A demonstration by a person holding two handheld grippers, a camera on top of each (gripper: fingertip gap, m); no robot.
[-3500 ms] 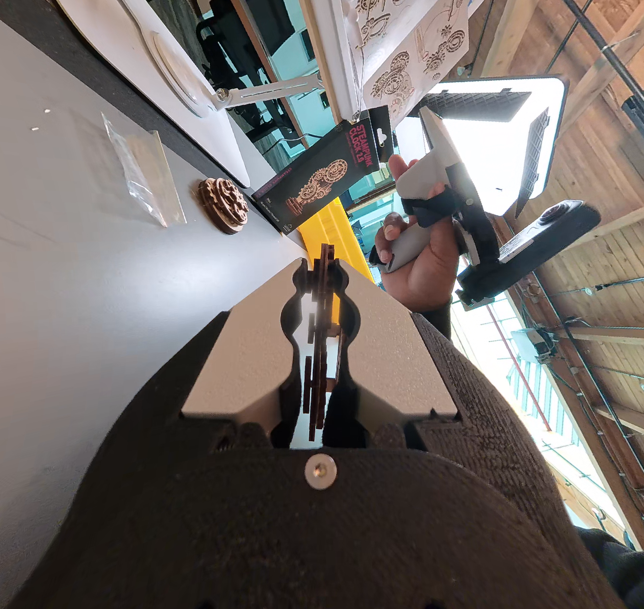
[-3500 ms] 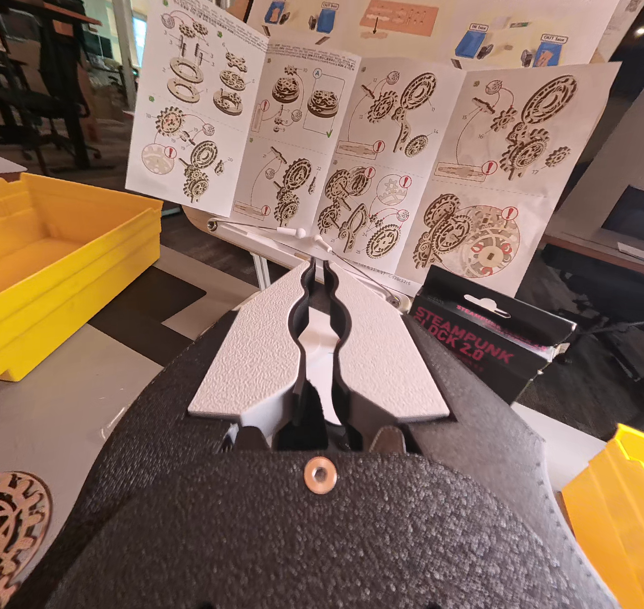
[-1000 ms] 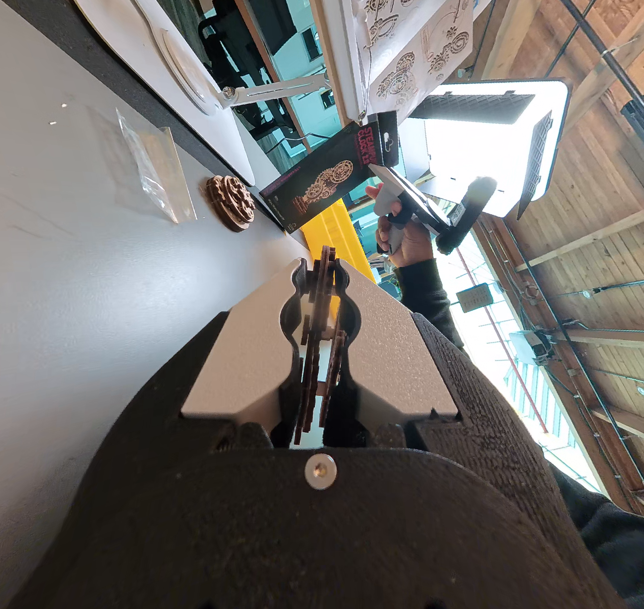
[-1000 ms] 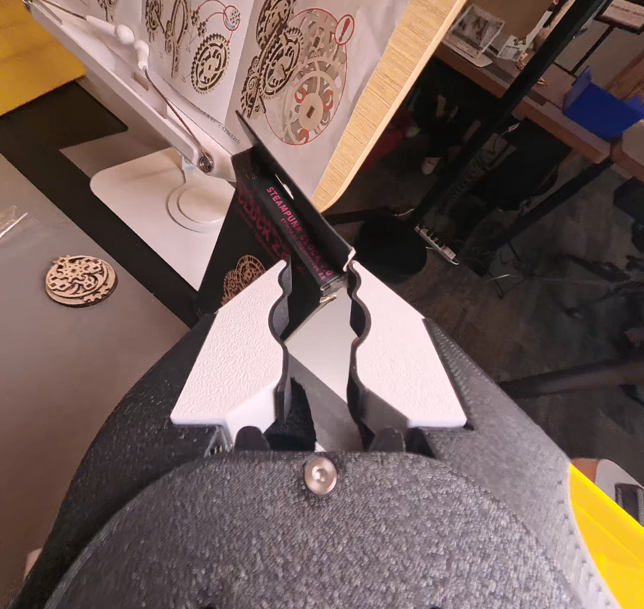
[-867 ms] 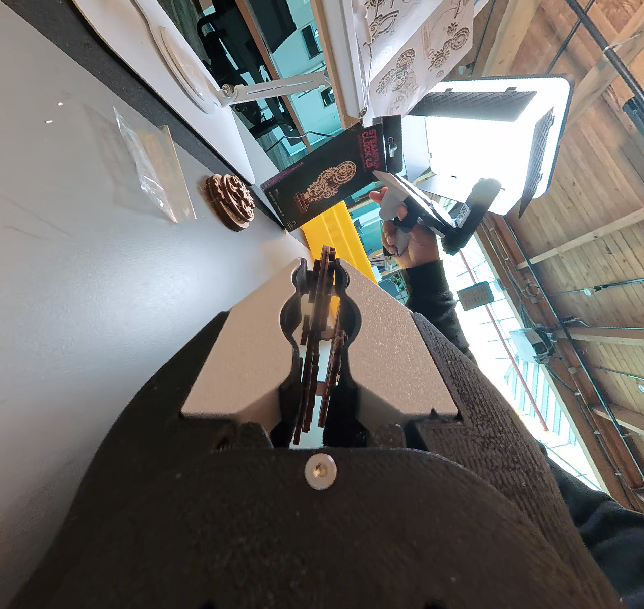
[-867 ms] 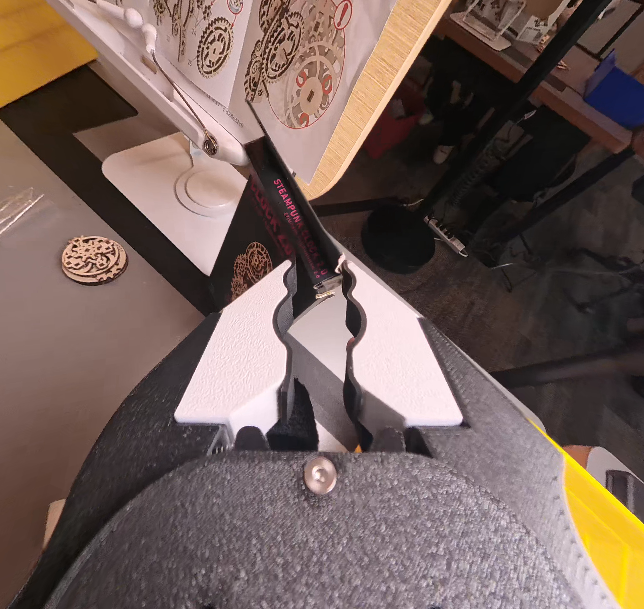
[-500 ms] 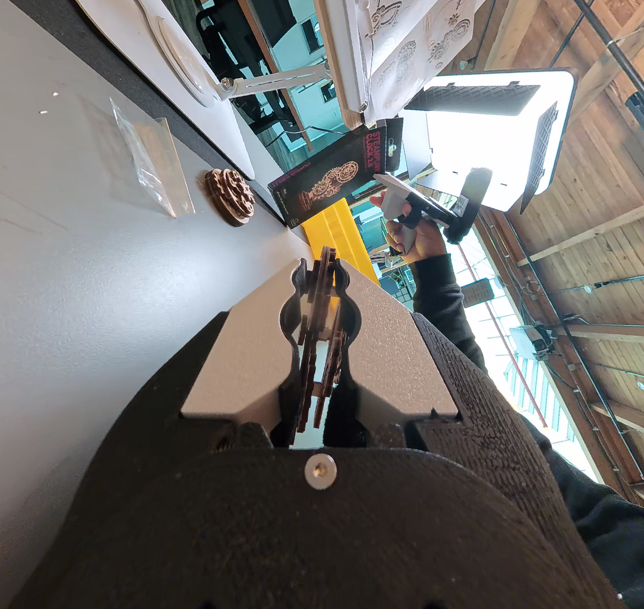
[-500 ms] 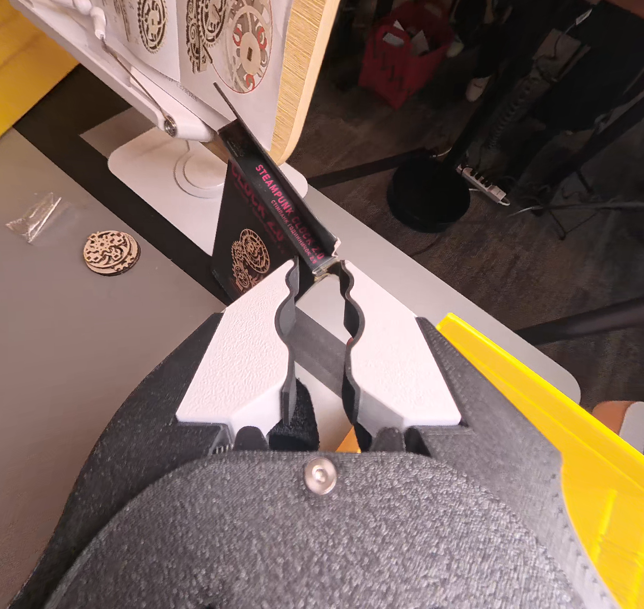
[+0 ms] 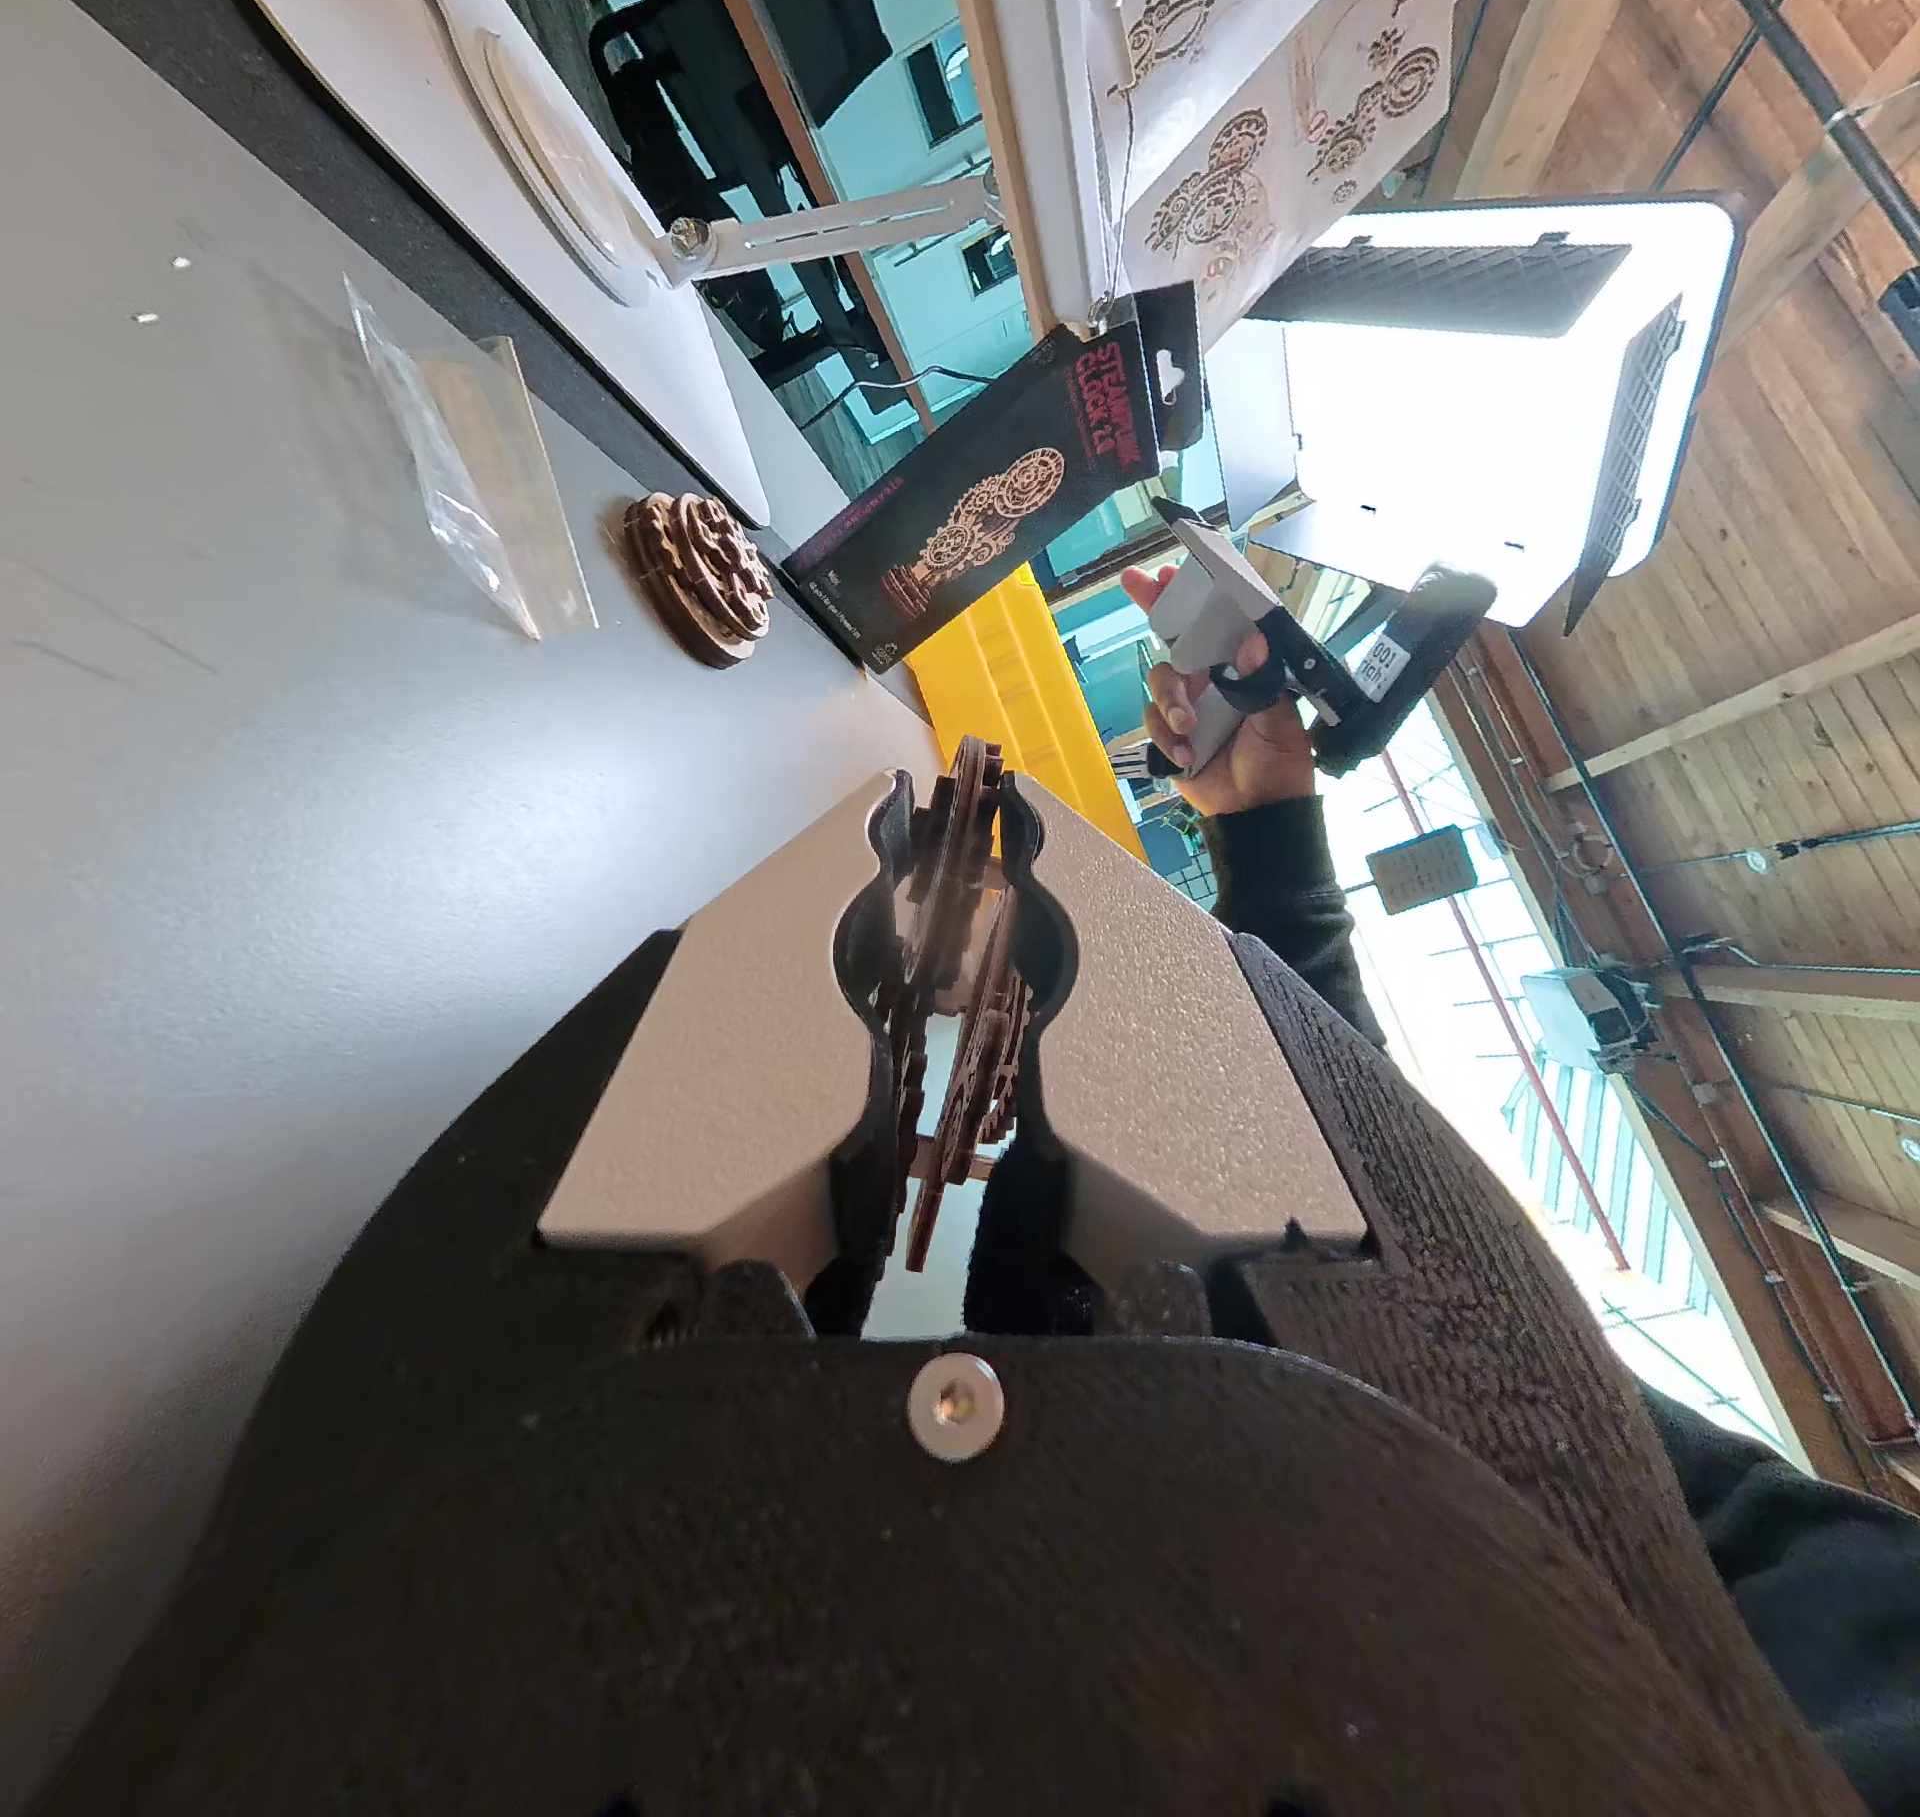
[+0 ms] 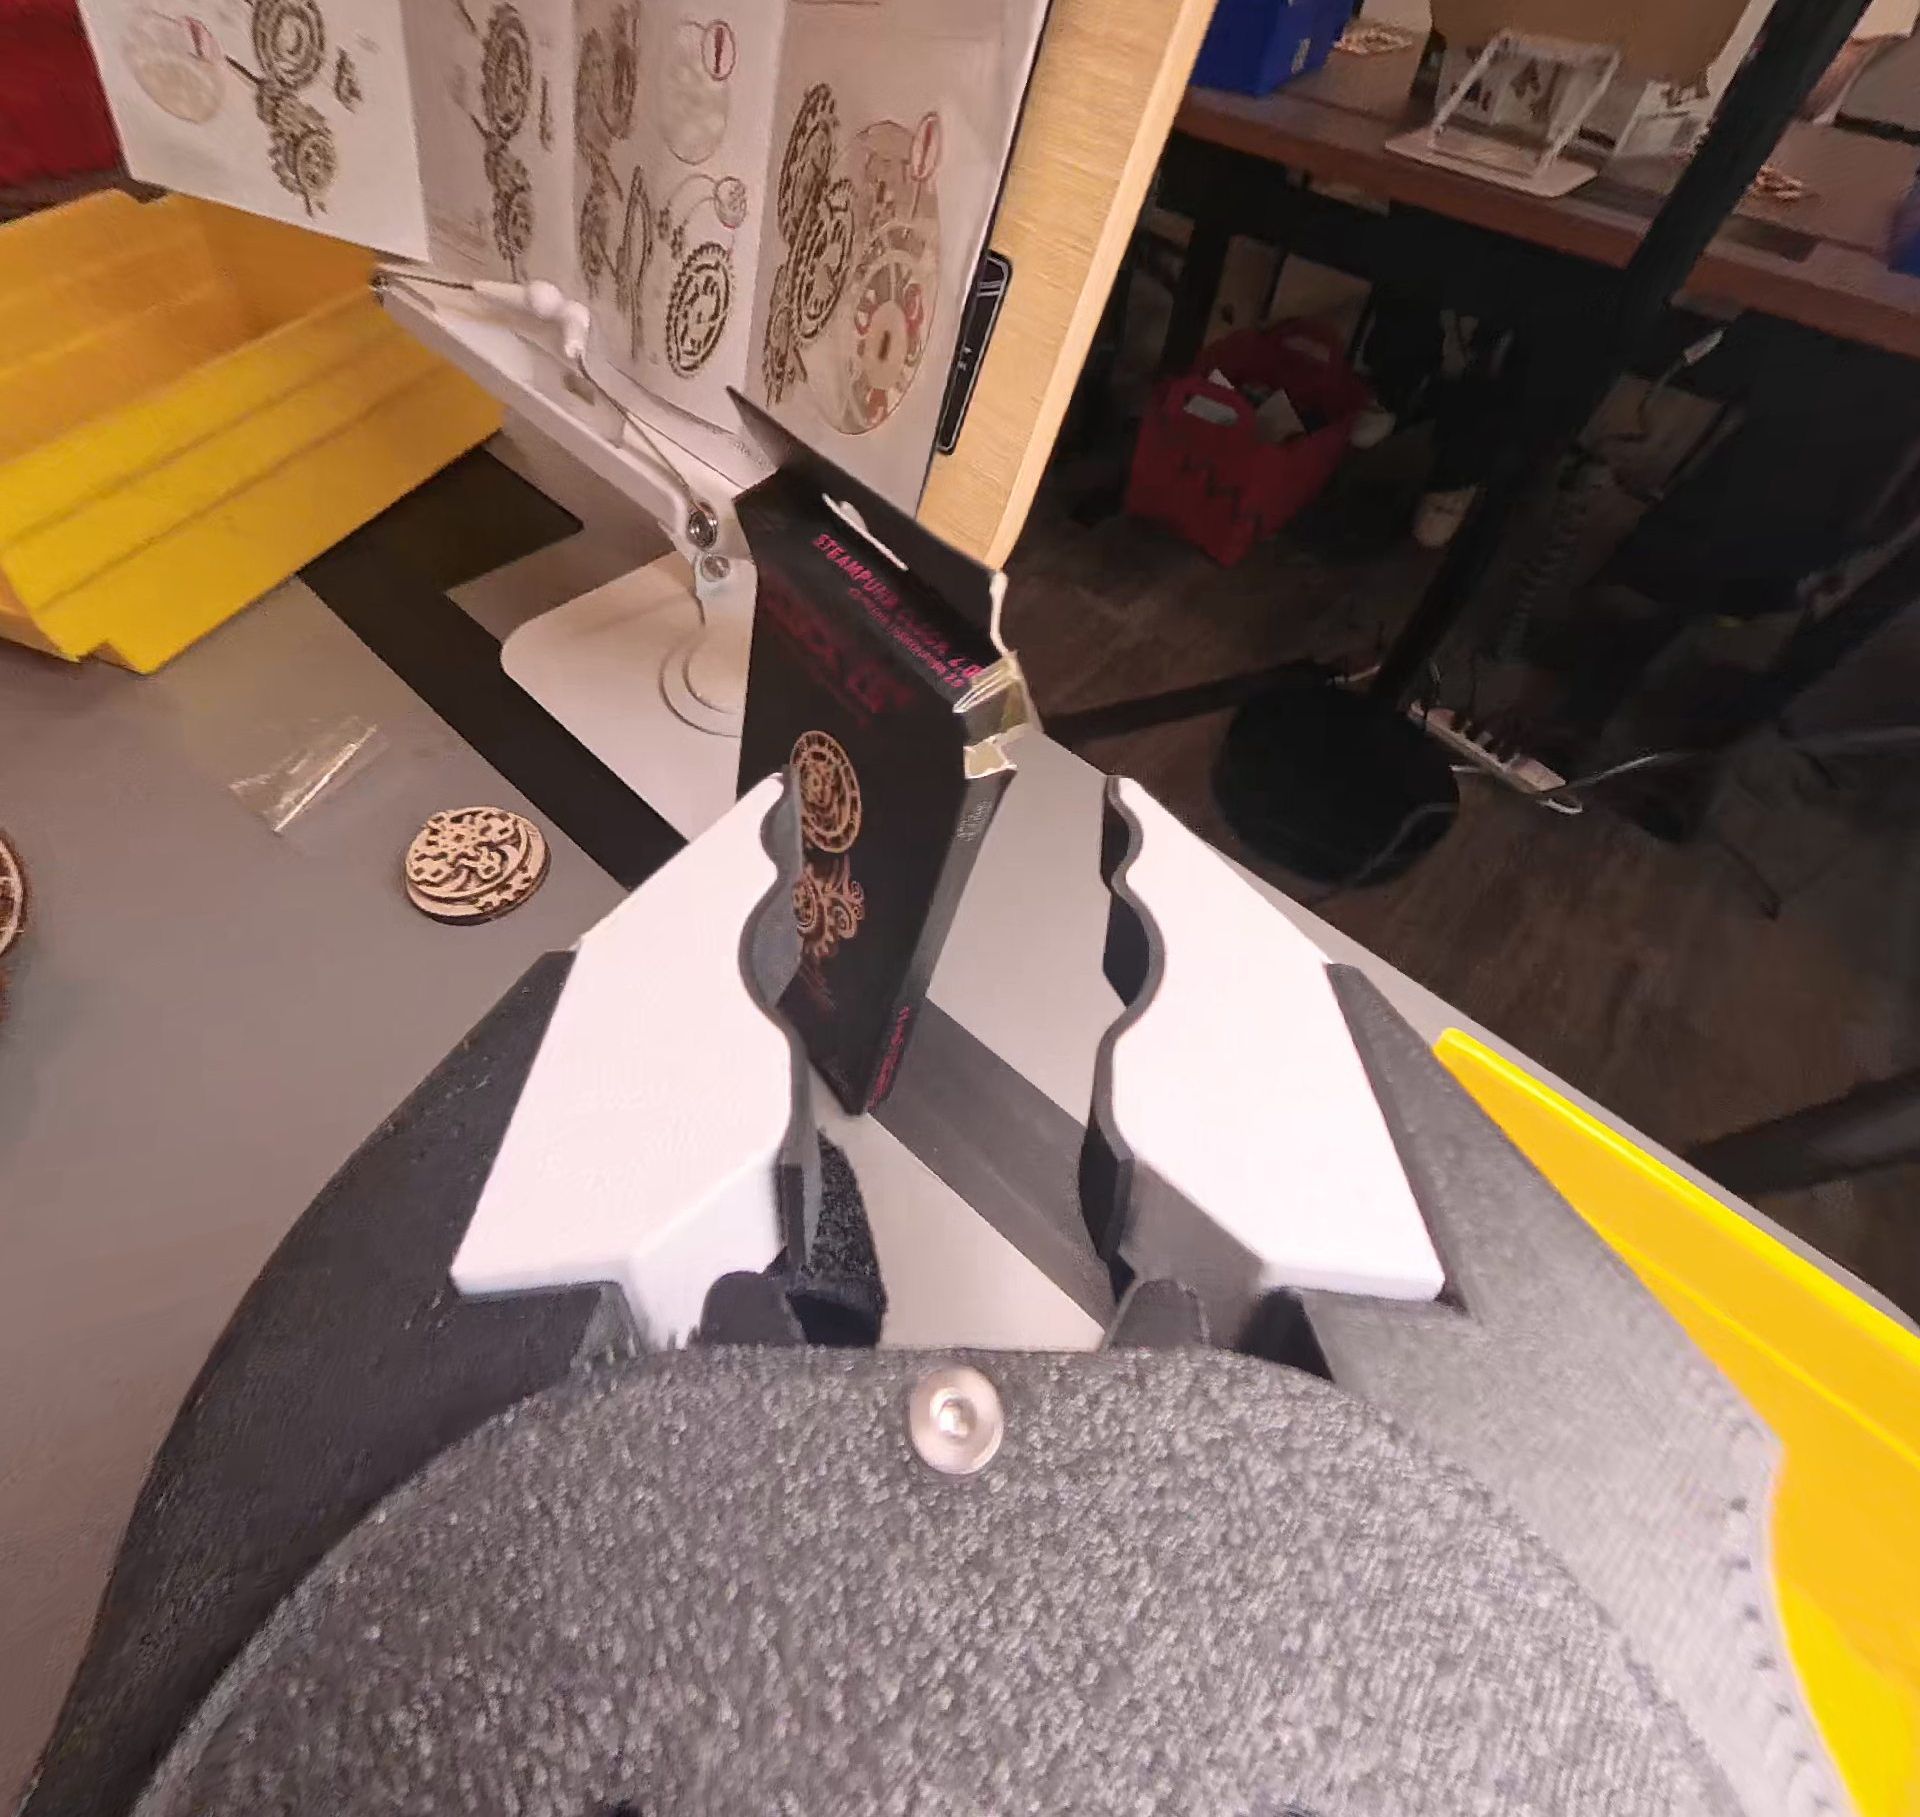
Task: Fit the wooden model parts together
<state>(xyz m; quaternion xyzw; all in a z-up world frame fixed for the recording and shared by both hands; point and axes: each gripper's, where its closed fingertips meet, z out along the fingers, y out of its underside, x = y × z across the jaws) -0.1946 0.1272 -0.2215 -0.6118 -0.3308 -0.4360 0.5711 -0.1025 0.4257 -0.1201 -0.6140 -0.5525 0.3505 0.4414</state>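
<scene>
Left to right. A clear bag (image 9: 468,479) lies flat on the grey counter (image 9: 260,884); just beside it rests 1 round gear disc (image 9: 698,578), also seen from the other side (image 10: 476,863). The left gripper (image 9: 951,801) is rolled on its side, and its fingers (image 9: 1023,832) are narrow, both pads pressed on a dark wooden gear assembly (image 9: 961,946) held edge-on, clear of the counter. Farther right, the black box (image 10: 873,791) stands tilted at the counter's far edge. The right gripper (image 10: 951,801) has its fingers (image 10: 1195,988) wide: the box sits between them, close against the left pad and apart from the right, so it is not gripped. A yellow bin (image 10: 1704,1279) lies at far right.

Step in hand, as judged: parking the box so the right gripper is free to fetch the next part. To do it well, draw the open fingers straight back without brushing the box, which looks ready to topple; keep the left grip firm and level, since the layered assembly could shear; then approach the disc from above, fingers spanning its rim.
</scene>
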